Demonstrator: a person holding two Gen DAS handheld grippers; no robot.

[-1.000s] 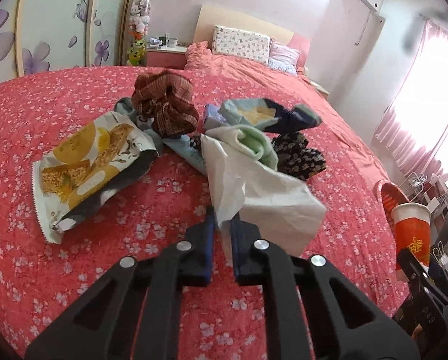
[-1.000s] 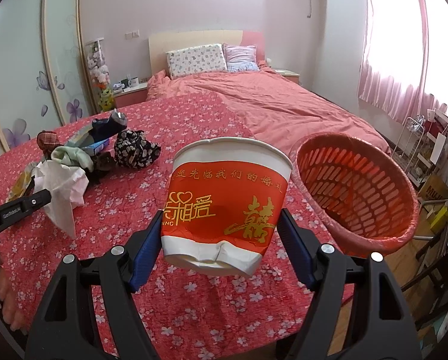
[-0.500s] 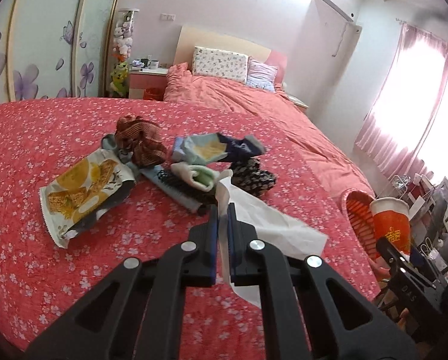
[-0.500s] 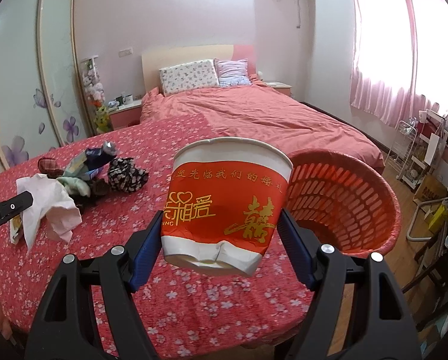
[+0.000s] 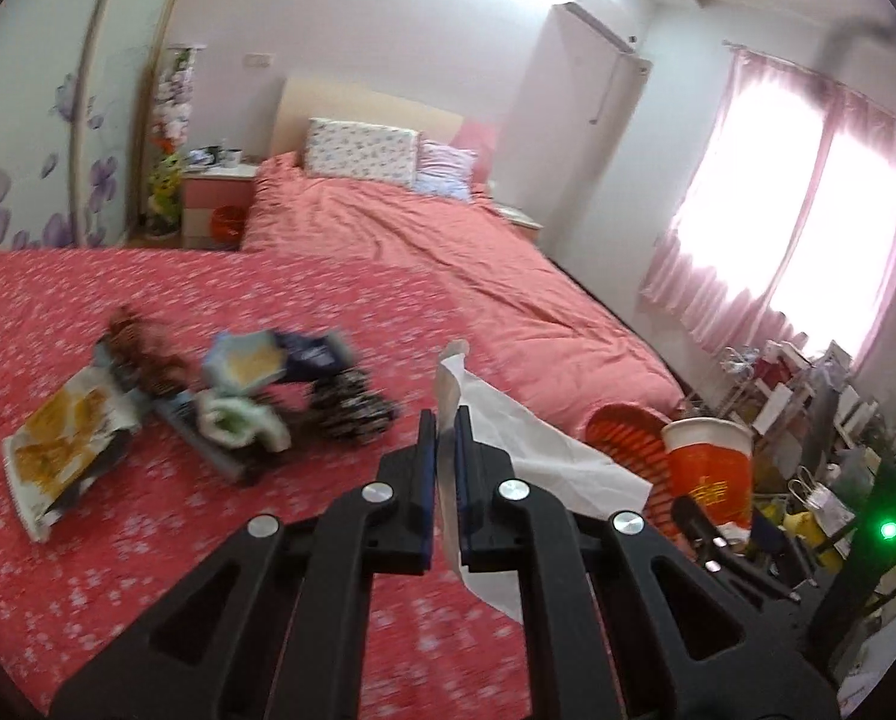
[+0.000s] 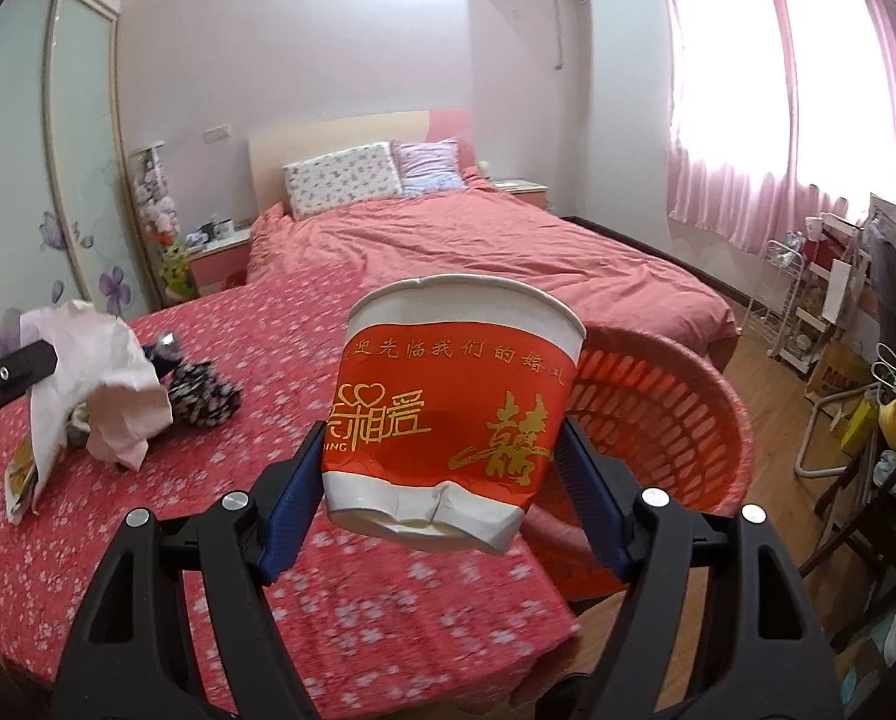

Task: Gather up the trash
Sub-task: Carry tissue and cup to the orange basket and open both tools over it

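Left wrist view: left gripper (image 5: pixel 444 429), jaws closed on a white tissue (image 5: pixel 526 450) that trails off to its right. Snack wrapper (image 5: pixel 63 450) and a pile of socks (image 5: pixel 279 396) lie ahead-left on the red floral bedspread (image 5: pixel 267 540). Only this view shows the full pile.

Right wrist view: right gripper (image 6: pixel 441 480), jaws wide, clamping a dented red paper cup (image 6: pixel 454 402). Orange basket (image 6: pixel 670 414) just behind-right, interior visible only here.

Step, as judged: carrying both items to the basket. Next: bring each over the rim, then release.
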